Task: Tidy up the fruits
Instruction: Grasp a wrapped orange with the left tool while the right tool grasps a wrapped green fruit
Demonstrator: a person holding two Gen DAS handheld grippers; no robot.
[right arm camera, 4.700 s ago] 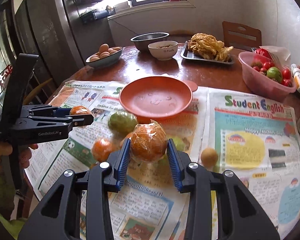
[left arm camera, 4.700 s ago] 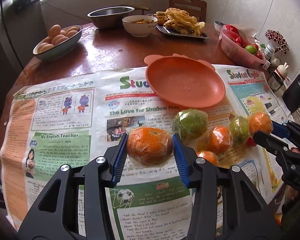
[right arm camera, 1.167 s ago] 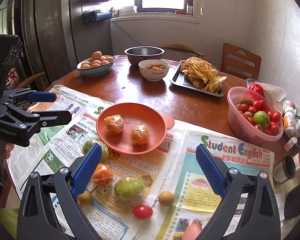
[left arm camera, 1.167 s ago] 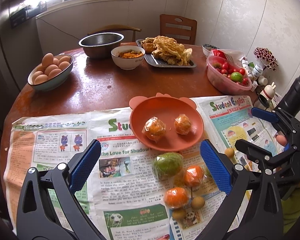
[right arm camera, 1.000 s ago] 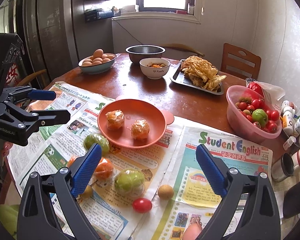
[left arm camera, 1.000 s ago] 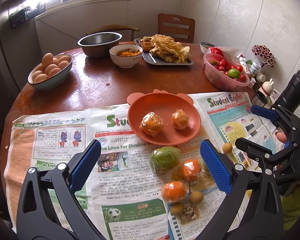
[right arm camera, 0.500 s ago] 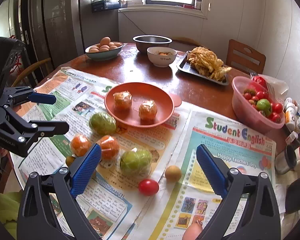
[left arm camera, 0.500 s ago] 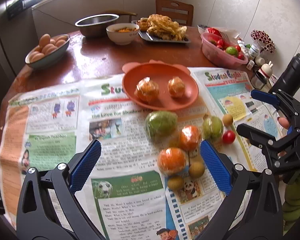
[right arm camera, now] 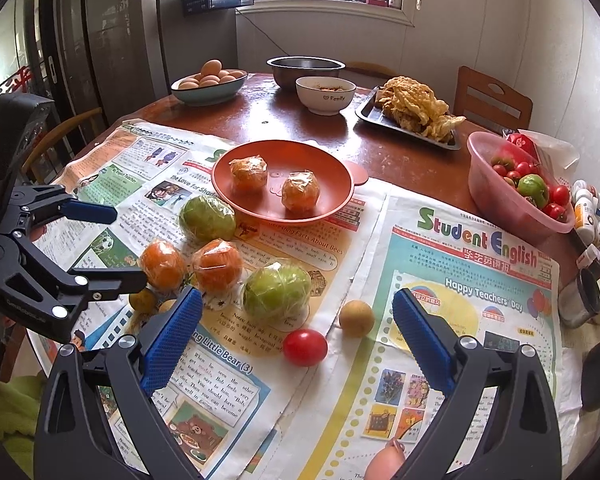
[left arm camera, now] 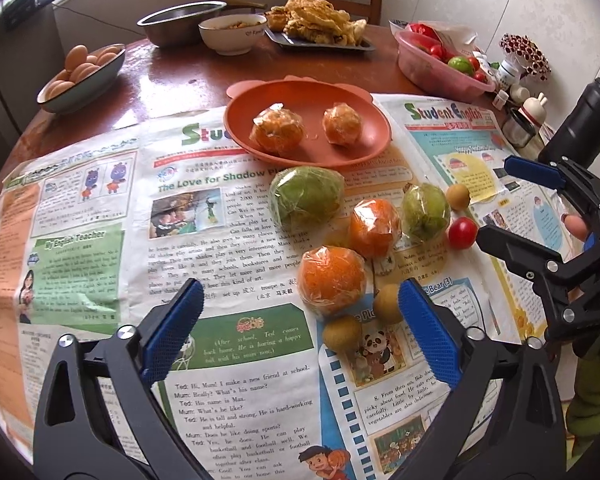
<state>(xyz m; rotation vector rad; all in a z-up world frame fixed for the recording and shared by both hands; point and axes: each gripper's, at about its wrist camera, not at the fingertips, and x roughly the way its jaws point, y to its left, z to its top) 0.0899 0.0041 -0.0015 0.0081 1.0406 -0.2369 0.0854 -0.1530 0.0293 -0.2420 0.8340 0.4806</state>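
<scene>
Two wrapped oranges (left arm camera: 277, 135) on the plate (left arm camera: 376, 142) — two more, two green fruits (left arm camera: 306, 196) on newspaper; left gripper (left arm camera: 300, 312) closing, empty — right gripper (right arm camera: 296, 320) wide, empty.

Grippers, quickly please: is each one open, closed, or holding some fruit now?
Left gripper: jaws closing but wide apart, holding nothing.
Right gripper: open, holding nothing.
</scene>
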